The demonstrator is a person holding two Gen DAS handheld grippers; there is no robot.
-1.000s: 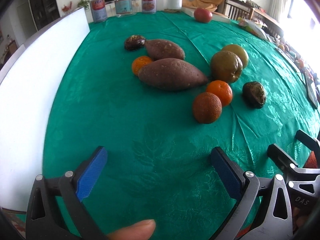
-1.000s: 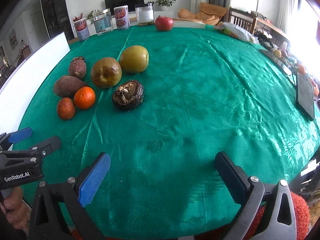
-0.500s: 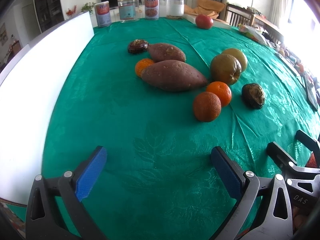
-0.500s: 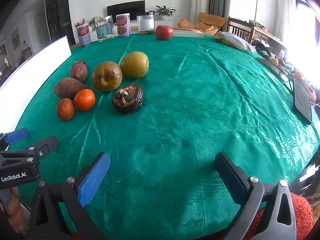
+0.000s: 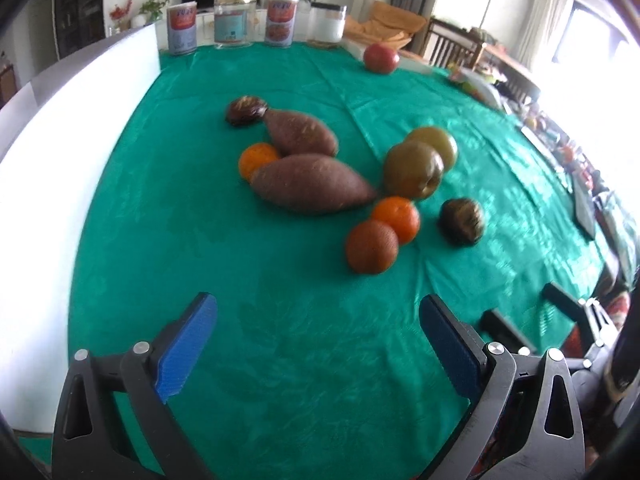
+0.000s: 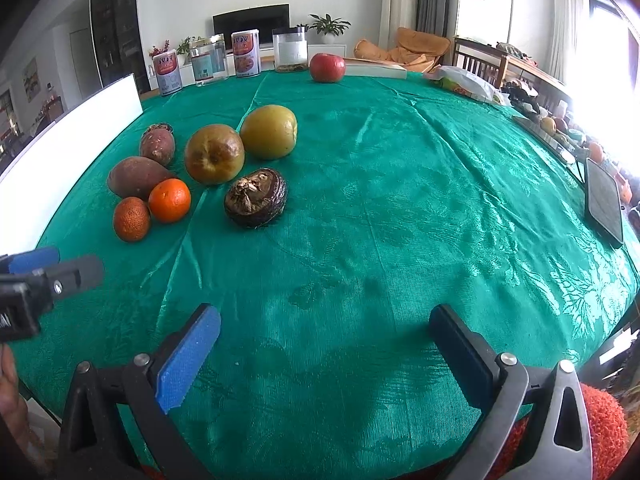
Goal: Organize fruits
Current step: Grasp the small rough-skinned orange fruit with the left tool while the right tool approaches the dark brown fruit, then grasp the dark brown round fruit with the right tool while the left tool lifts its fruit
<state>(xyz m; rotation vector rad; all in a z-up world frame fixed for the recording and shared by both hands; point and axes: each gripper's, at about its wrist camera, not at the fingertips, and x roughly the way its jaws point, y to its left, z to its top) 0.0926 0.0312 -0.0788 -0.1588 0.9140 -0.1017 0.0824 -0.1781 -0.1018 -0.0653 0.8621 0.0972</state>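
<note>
On the green tablecloth (image 5: 280,340) lies a cluster of produce: two sweet potatoes (image 5: 312,184) (image 5: 300,132), three oranges (image 5: 372,246) (image 5: 397,213) (image 5: 258,158), two brownish-green pears (image 5: 414,168) (image 6: 269,131), and two dark wrinkled fruits (image 5: 462,221) (image 5: 245,110). A red apple (image 6: 327,67) sits far back. My left gripper (image 5: 318,326) is open and empty, short of the nearest orange. My right gripper (image 6: 324,338) is open and empty, right of the cluster; the wrinkled fruit (image 6: 256,198) lies ahead-left.
A white board (image 5: 60,160) borders the table's left side. Several cans and jars (image 6: 246,54) stand along the far edge. A dark tablet (image 6: 604,200) lies at the right edge. Chairs and clutter are beyond.
Both grippers have tilted up and pulled back slightly, so the fruit sits lower and farther in view. A fingertip at the left view's bottom edge is gone. Jaws stay open.
</note>
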